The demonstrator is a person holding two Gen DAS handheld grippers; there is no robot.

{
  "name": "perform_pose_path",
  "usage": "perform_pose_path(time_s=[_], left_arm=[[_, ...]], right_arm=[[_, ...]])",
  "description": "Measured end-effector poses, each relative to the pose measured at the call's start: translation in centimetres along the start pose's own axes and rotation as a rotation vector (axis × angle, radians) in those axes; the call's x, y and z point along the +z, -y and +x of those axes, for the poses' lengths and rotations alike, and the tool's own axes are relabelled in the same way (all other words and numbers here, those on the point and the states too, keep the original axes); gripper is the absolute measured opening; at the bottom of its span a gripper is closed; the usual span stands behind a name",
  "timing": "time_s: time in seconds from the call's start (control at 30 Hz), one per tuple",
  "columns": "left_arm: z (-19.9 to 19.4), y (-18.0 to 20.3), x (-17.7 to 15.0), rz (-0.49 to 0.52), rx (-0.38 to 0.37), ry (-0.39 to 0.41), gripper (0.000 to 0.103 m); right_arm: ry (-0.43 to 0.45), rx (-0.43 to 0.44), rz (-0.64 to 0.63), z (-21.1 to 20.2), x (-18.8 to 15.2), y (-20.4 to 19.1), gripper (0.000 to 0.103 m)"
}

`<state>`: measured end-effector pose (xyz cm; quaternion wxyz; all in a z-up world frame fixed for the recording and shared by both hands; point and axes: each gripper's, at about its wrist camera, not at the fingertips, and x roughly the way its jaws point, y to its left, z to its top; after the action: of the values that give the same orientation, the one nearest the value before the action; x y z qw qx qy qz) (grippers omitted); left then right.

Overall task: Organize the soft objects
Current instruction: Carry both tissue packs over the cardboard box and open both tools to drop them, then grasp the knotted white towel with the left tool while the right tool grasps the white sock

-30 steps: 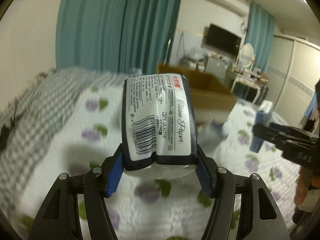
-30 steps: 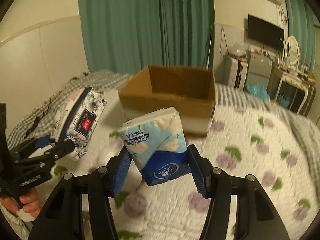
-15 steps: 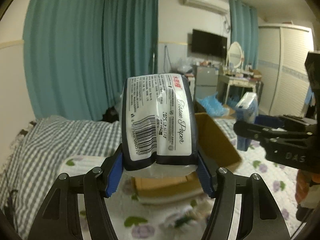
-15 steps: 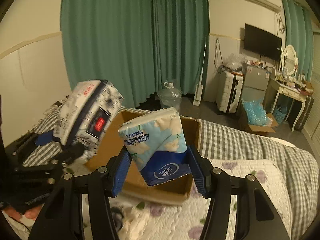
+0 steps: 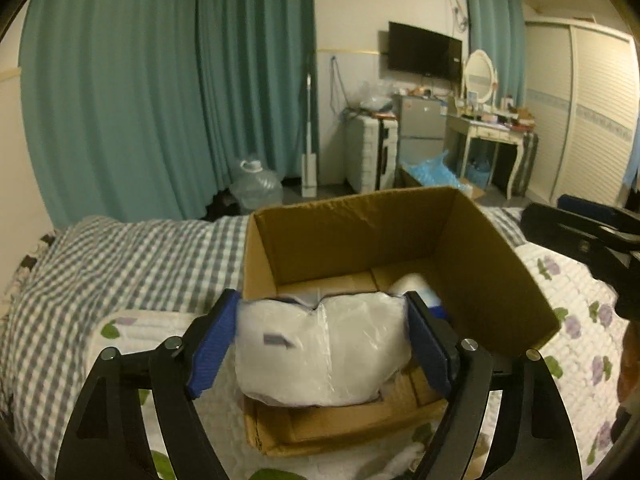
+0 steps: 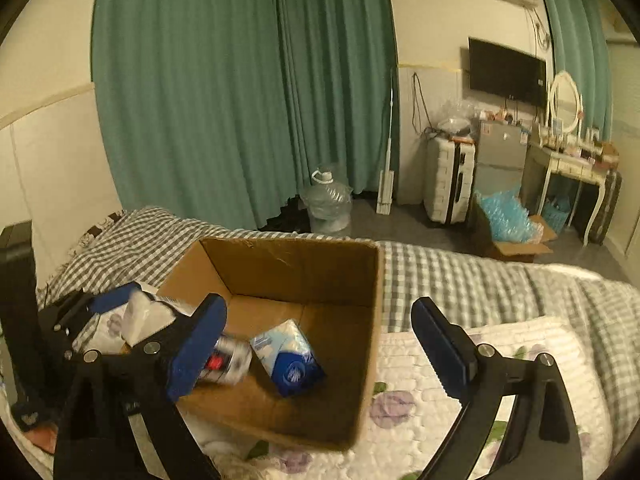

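An open cardboard box [image 5: 344, 236] stands on the bed in front of both grippers. My left gripper [image 5: 322, 308] hangs over its near rim, jaws opening. A white plastic-wrapped tissue pack [image 5: 320, 356] sits blurred and tipped over between the blue pads, which no longer press on it. My right gripper [image 6: 320, 306] is also opening, with nothing between its fingers. The blue-and-white tissue pack [image 6: 288, 356] lies on the floor of the box [image 6: 288, 268]. Beside it the white pack [image 6: 224, 360] shows as a blur. The left gripper's finger [image 6: 114, 298] shows at the left.
The bed carries a grey checked blanket [image 5: 120, 264] and a white quilt with purple flowers [image 6: 500, 364]. Beyond the bed stand teal curtains [image 5: 168, 92], a water jug [image 6: 326, 200], a suitcase [image 6: 448, 180] and a dressing table [image 5: 488, 132]. The right gripper's body [image 5: 580, 240] crosses the left view's right edge.
Both grippers travelled over the bed to the box, then their jaws spread. The blue pack dropped into the box. The white pack tipped forward out of the left pads' grip.
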<state>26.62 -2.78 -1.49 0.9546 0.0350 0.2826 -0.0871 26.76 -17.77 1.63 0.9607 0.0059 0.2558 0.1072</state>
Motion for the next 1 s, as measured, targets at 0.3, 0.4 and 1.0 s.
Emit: perform_pose_path(time_s=[0.3,0.4,1.0], left_arm=[[-7.0,1.7,3.5,0.016,0.004,0.087,0.082],[-10.7,1.4,4.1,-0.013,-0.025,0.134,0.082],[-18.8,-5.4,-11.7,-0.089,0.145,0.063,0.086]], right_arm=[[0.051,-0.056,-0.069,-9.8,1.1,-1.1,0.094],[0.039,-0.068,-0.078,-13.2,0.4,-1.3,0.094],[-0.091,0.057,-0.146,-14.7,-13.5,-12.5,0.102]])
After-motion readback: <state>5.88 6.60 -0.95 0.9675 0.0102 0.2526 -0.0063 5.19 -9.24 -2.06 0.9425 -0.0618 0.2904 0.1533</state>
